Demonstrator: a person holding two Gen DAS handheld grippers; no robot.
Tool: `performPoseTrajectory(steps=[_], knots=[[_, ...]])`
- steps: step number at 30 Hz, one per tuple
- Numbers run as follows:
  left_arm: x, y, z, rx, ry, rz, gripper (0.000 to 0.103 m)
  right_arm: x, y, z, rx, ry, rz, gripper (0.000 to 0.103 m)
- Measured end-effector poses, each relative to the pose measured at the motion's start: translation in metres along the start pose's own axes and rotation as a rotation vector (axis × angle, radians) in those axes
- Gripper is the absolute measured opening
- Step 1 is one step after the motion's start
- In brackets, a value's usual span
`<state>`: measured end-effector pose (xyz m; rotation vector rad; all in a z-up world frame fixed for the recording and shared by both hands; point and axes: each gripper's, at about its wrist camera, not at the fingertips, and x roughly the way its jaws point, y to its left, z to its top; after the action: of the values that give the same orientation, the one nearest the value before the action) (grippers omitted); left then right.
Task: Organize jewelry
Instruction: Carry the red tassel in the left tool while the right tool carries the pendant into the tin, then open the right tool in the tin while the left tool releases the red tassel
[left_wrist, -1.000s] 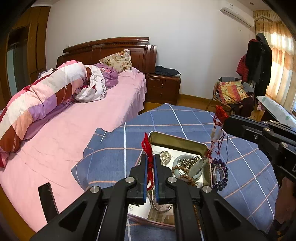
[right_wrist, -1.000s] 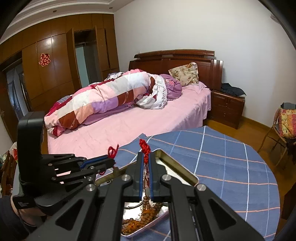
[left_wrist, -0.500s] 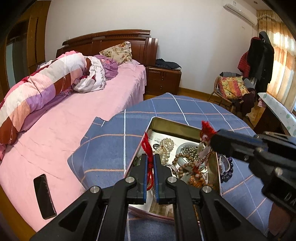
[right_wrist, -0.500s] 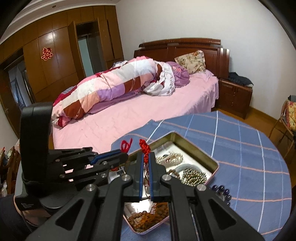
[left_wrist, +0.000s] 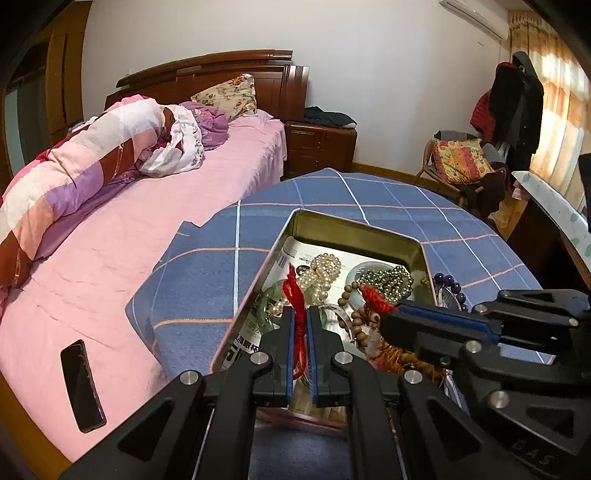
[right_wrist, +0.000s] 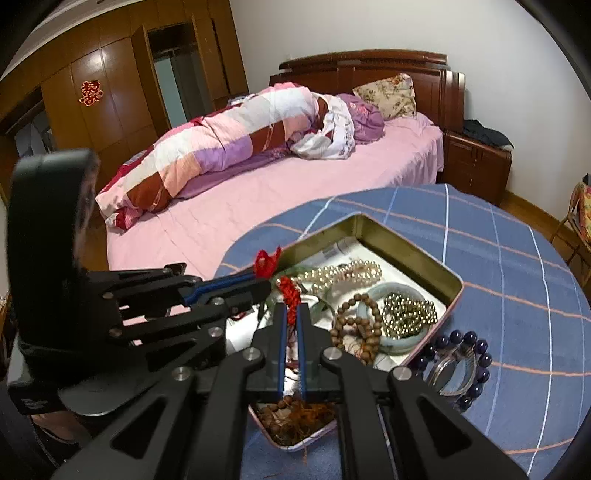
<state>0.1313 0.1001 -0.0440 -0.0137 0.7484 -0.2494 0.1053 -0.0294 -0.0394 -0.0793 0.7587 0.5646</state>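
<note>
Clamping red cord (left_wrist: 298, 334): both grippers | tin (left_wrist: 354, 230) on blue checked tablecloth (left_wrist: 332, 192); pink bed (left_wrist: 155, 221) beside

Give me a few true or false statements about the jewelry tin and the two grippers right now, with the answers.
1. Both grippers pinch red cord. True: the left gripper and the right gripper are each shut on red cord.
2. The tin has its lid on. False: it is open, with jewelry showing inside.
3. The dark purple bead bracelet lies inside the tin. False: it lies on the blue checked cloth beside the tin.
4. A pearl strand lies in the tin. True.
</note>
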Motion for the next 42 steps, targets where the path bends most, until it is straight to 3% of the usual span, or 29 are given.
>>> performPoseTrajectory(steps=[35,38,42], knots=[[0.013,0.000,-0.012,0.015,0.036,0.005,0.006,0.028,-0.005,-0.022,0.018,0.082,-0.018,0.007],[0.012,0.002,-0.011,0.005,0.040,-0.027,0.010,0.029,-0.005,-0.022,0.021,0.085,-0.009,0.009],[0.010,-0.001,-0.013,0.011,0.033,0.025,0.038,0.027,-0.008,-0.024,0.038,0.075,-0.001,0.012]])
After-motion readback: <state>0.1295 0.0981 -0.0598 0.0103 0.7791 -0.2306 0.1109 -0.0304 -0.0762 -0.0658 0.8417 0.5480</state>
